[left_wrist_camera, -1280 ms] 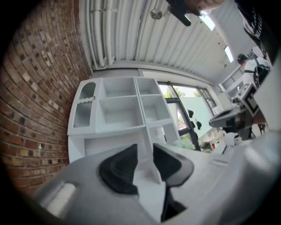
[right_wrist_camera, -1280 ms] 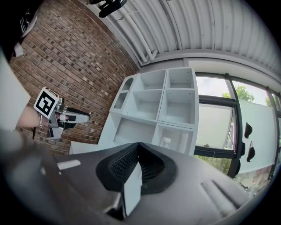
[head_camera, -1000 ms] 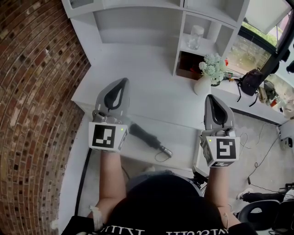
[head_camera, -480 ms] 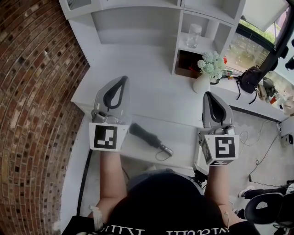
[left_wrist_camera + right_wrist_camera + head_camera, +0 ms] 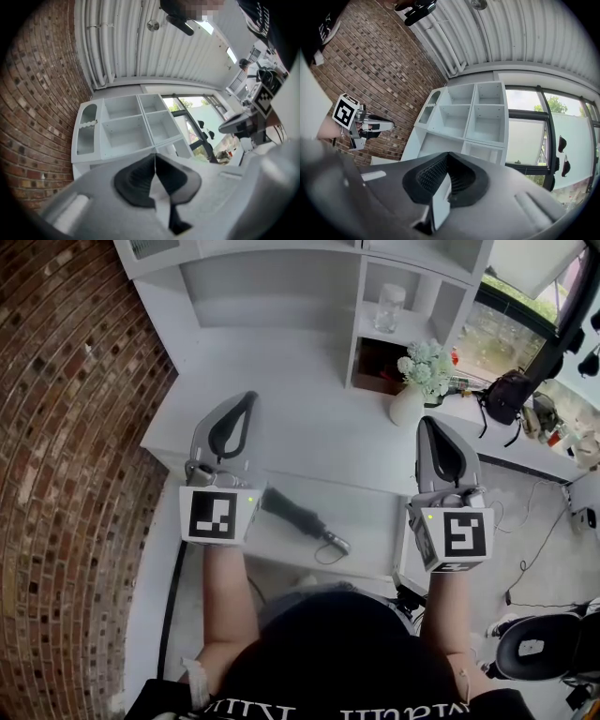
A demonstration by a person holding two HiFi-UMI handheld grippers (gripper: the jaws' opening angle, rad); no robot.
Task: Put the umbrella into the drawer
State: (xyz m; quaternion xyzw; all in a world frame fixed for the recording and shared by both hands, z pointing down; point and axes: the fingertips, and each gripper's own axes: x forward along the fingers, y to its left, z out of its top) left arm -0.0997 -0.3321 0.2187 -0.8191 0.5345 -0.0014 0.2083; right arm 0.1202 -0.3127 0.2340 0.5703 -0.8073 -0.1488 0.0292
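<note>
A folded black umbrella point(image 5: 292, 515) with a wrist cord lies in the pulled-out white drawer point(image 5: 375, 531), under the desk's front edge. My left gripper point(image 5: 246, 397) is held above the desk top, just left of the umbrella. It is shut and holds nothing. In the left gripper view its pads point(image 5: 140, 180) meet in front of the white shelf unit. My right gripper point(image 5: 427, 423) hovers to the right of the drawer, shut and empty too. Seen in its own view, the right gripper point(image 5: 448, 154) has its dark pads together.
A white shelf unit point(image 5: 281, 296) stands at the back of the desk, with a glass jar point(image 5: 387, 307) in one compartment. A white vase of flowers point(image 5: 412, 390) sits at the back right. A brick wall point(image 5: 66, 474) lies to the left, a chair point(image 5: 534, 652) at lower right.
</note>
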